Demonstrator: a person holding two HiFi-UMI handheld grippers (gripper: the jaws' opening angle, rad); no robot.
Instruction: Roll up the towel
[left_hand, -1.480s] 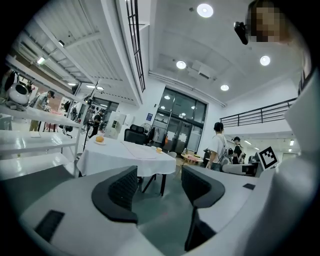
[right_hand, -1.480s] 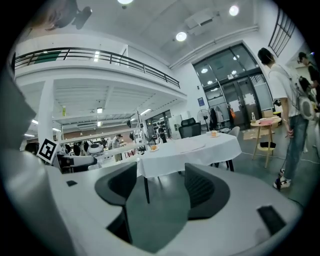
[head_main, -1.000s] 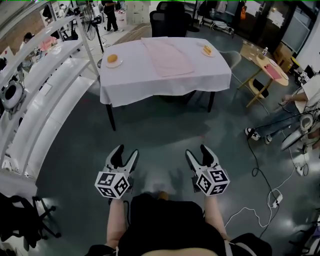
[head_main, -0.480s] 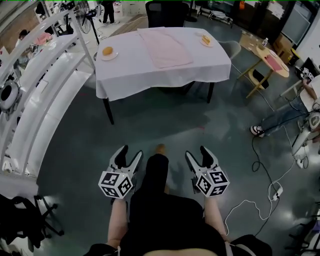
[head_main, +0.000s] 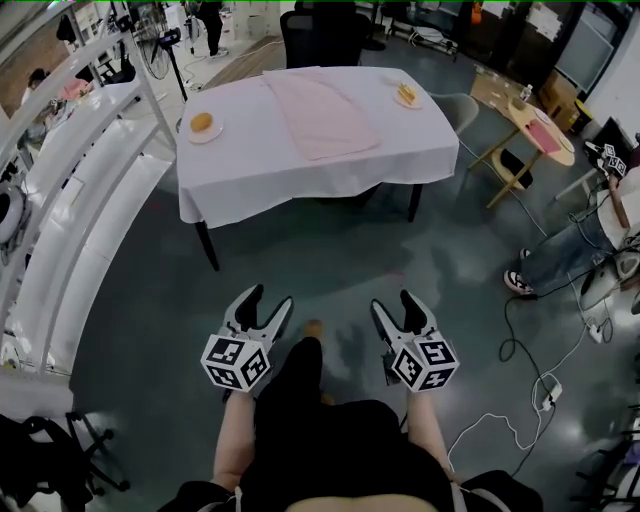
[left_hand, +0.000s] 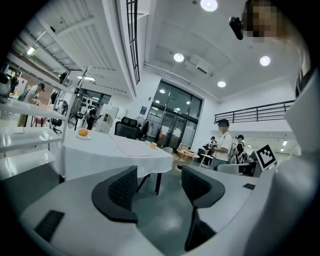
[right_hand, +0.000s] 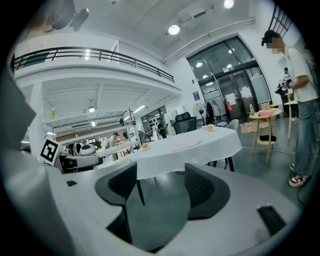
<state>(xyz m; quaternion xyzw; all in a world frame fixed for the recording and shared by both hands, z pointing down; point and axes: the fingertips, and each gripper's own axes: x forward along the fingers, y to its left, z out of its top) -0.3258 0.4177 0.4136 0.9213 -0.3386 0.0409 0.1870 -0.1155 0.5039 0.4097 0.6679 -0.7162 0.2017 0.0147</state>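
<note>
A pink towel (head_main: 317, 112) lies flat along the middle of a table with a white cloth (head_main: 260, 160), far ahead of me across the floor. The towel (left_hand: 131, 146) also shows in the left gripper view, and faintly as a pale strip (right_hand: 186, 143) in the right gripper view. My left gripper (head_main: 265, 305) is held low over the floor, open and empty. My right gripper (head_main: 396, 307) hangs beside it, also open and empty. Both are well short of the table.
A plate with an orange item (head_main: 203, 125) sits at the table's left end, another small plate (head_main: 406, 96) at its right. White shelving (head_main: 70, 220) runs along the left. A wooden round table (head_main: 533, 125), a seated person (head_main: 585, 240) and floor cables (head_main: 520, 330) are on the right.
The table has come nearer and lower in the head view as I step forward. Both grippers stay open, held in about the same pose.
</note>
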